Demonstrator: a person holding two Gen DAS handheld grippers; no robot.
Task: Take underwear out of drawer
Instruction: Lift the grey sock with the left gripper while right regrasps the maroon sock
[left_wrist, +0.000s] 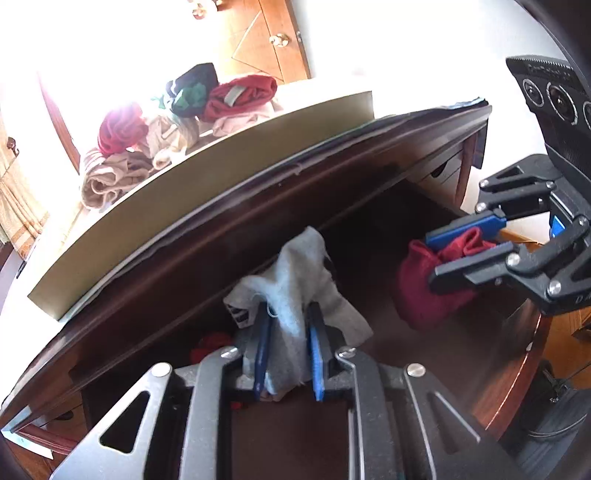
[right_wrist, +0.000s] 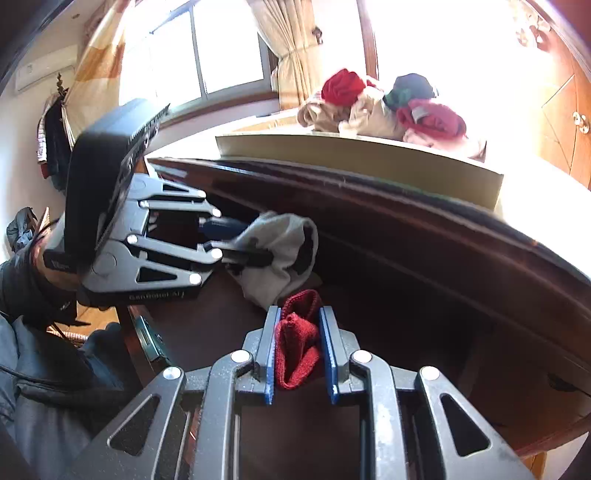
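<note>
Above the open drawer (left_wrist: 424, 206), your left gripper (left_wrist: 290, 339) clamps grey underwear (left_wrist: 295, 280), right gripper (right_wrist: 297, 347) red underwear (right_wrist: 295, 350); next, carry both to the pile (left_wrist: 147, 140).

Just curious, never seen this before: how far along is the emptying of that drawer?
Done: a clothes pile already sits on top. In hand: the left gripper clamps a grey garment, the right gripper a red garment, both above the open drawer. Left: something red lies inside.
</note>
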